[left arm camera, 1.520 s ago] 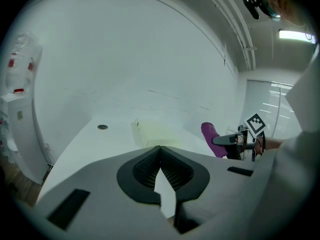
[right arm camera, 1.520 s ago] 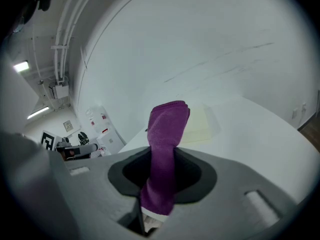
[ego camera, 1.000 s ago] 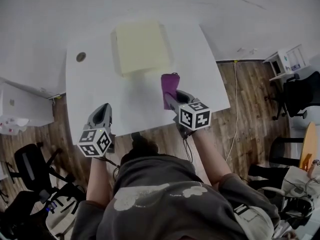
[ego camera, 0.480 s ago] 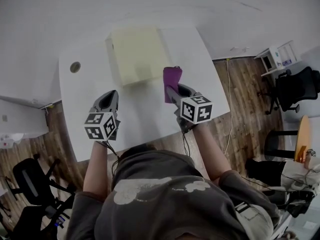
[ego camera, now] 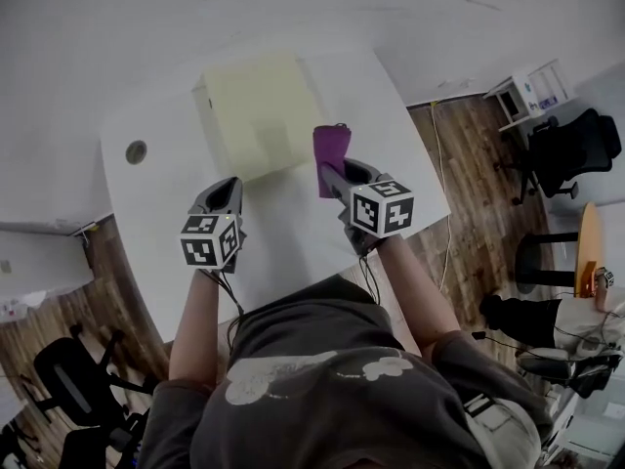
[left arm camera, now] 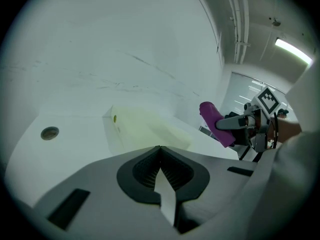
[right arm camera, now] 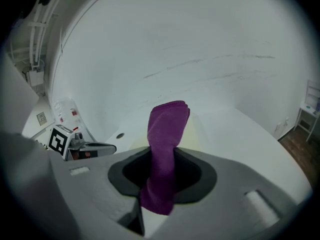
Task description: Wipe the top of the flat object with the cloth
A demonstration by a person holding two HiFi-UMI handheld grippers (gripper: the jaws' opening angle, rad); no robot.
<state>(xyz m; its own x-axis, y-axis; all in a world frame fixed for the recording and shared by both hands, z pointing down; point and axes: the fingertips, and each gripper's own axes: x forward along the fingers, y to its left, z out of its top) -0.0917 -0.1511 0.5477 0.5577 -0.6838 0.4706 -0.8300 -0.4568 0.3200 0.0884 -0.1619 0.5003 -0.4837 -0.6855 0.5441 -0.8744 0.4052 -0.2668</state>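
A pale yellow flat box (ego camera: 259, 110) lies on the white table (ego camera: 166, 189), toward its far side; it also shows in the left gripper view as the flat box (left arm camera: 145, 129). My right gripper (ego camera: 332, 171) is shut on a folded purple cloth (ego camera: 330, 154), held just off the box's near right corner. In the right gripper view the cloth (right arm camera: 165, 149) stands up between the jaws and hides most of the box. My left gripper (ego camera: 223, 195) hovers over the table short of the box's near edge, shut and holding nothing.
A round cable hole (ego camera: 136, 151) sits in the table's left part. Wooden floor lies around the table, with black office chairs (ego camera: 571, 154) and a small white shelf unit (ego camera: 532, 91) at the right. A white wall rises behind the table.
Both grippers have moved forward toward the box; the left one has risen from the table's near edge to just short of the box. The cloth stays gripped.
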